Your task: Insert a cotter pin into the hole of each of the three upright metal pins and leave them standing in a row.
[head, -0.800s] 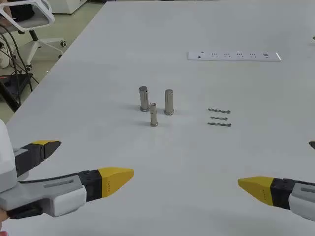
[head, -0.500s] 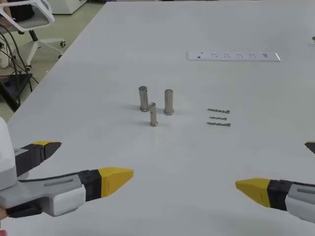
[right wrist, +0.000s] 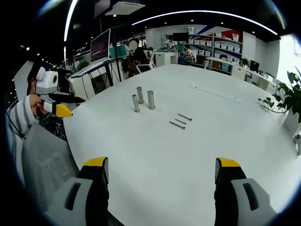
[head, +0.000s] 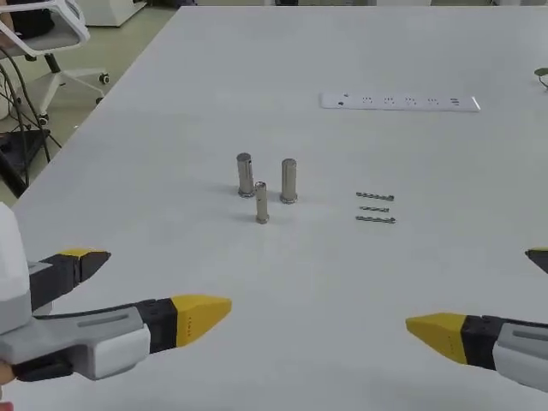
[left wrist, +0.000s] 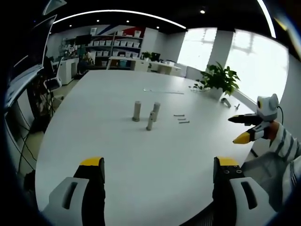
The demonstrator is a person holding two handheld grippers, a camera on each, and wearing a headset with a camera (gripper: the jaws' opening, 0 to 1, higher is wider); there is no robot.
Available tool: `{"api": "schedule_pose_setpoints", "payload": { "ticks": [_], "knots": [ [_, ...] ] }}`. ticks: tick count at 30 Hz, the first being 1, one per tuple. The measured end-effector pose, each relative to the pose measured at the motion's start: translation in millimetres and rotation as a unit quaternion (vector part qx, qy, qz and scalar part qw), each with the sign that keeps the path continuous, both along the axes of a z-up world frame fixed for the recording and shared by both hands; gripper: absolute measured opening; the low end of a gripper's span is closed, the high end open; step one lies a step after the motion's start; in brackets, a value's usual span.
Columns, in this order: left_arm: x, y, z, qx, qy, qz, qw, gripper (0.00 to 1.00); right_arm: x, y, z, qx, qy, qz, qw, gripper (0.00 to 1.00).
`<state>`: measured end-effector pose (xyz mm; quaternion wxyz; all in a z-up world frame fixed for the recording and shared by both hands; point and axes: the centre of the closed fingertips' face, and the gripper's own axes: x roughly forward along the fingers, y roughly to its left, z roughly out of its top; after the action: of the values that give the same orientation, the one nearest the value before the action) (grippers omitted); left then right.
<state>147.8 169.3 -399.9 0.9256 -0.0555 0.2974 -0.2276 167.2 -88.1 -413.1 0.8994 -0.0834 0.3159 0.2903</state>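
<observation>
Three metal pins stand upright in a small cluster on the white table: a back-left pin (head: 245,175), a back-right pin (head: 288,181) and a shorter front pin (head: 261,203). To their right lie three cotter pins (head: 375,208) in a short stack, flat on the table. My left gripper (head: 154,284) hovers open at the near left, with nothing between its yellow-tipped jaws. My right gripper (head: 479,291) is open at the near right, well short of the cotter pins. The metal pins (left wrist: 146,115) also appear in the left gripper view, and the cotter pins (right wrist: 178,121) in the right gripper view.
A white power strip (head: 400,102) lies flat at the far side of the table. An office chair (head: 47,34) stands off the table's left edge. Bare tabletop (head: 308,282) stretches between the grippers and the pins.
The head view has shifted slightly, so the pins and cotter pins sit a little lower and to the left. Both grippers stay open in about the same places.
</observation>
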Motion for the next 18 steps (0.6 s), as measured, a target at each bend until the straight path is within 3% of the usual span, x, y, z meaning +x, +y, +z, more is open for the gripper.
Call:
{"api": "schedule_pose_setpoints", "payload": {
  "ticks": [18],
  "knots": [
    [4.1,-7.4,6.1,-0.005,-0.008,-0.017,0.9998,0.97,-3.7,14.7,-0.1,0.012,0.003,0.033,0.9994,0.94]
  ]
}}
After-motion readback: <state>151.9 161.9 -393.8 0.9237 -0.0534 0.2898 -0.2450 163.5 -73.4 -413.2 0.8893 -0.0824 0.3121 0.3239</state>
